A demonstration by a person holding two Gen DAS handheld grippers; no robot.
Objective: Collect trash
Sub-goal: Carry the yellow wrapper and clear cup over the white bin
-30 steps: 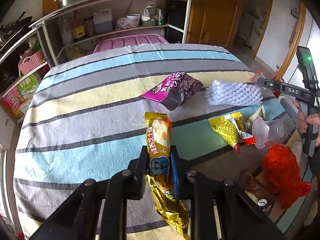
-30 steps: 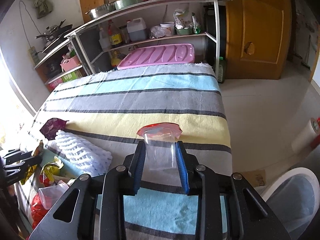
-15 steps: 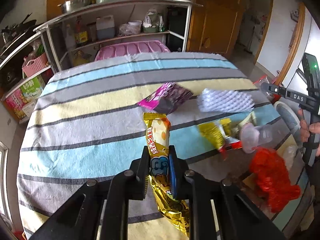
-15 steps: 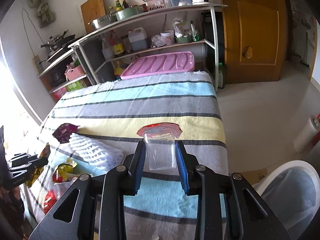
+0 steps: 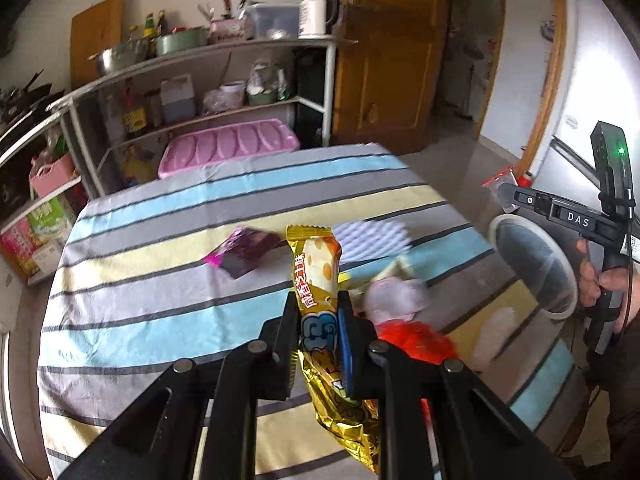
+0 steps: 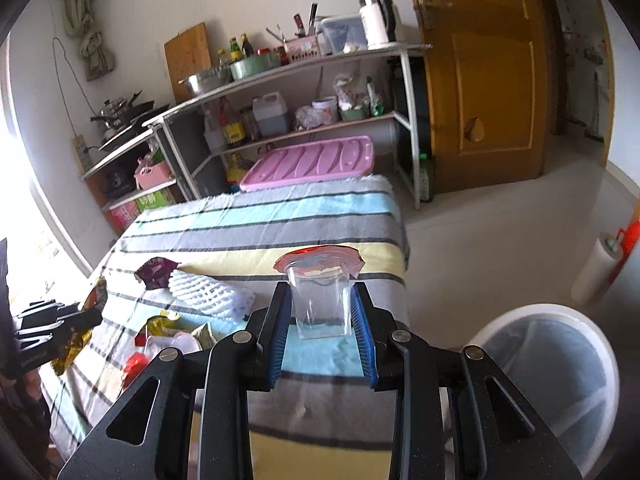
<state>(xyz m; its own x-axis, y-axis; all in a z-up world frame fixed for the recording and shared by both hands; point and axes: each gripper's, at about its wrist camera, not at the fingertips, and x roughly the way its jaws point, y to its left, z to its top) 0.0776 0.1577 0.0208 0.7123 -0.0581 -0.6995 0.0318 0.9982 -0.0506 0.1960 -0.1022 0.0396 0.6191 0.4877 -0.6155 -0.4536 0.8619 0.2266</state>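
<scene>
Two items are now airborne. Yellow wrapper (image 5: 318, 280), pinched between left gripper (image 5: 318, 320) fingers, has lifted off the table (image 5: 160, 240), where it lay a second ago. Clear cup (image 6: 320, 304), clamped in right gripper (image 6: 320, 320), has risen and moved nearer the bin (image 6: 552, 380). Bin sits off the table's right edge. Judgement: both loads are en route to the bin; purple wrapper (image 5: 244, 254), foam net (image 6: 210, 294) and red bag (image 5: 416, 340) remain beside it on the table.

Clear cup (image 6: 320, 307) between right gripper (image 6: 321, 328) fingers (image 6: 277, 330)
</scene>
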